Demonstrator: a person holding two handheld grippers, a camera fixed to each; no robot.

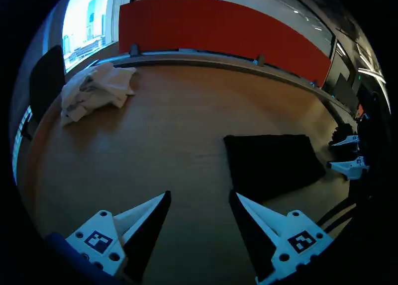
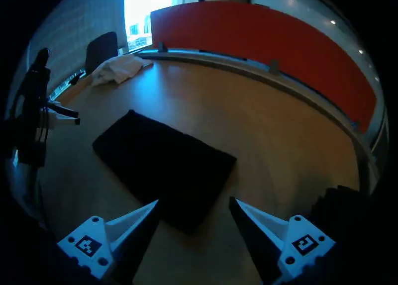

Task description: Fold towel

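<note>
A black towel (image 1: 271, 163) lies flat on the wooden table (image 1: 174, 126) as a neat rectangle. My left gripper (image 1: 199, 195) is open and holds nothing; the towel lies just ahead of its right finger. In the right gripper view the black towel (image 2: 164, 165) stretches away from my right gripper (image 2: 194, 201), whose open fingers stand above its near corner without pressing on it. The right gripper (image 1: 331, 154) also appears at the towel's far right, and the left gripper (image 2: 74, 117) beyond the towel's left end.
A crumpled white cloth (image 1: 97, 88) (image 2: 119, 68) sits at the far corner of the table by a dark chair (image 2: 102, 48). A red partition (image 1: 224, 29) runs along the back edge. A dark heap (image 2: 343, 205) lies near the right gripper's right finger.
</note>
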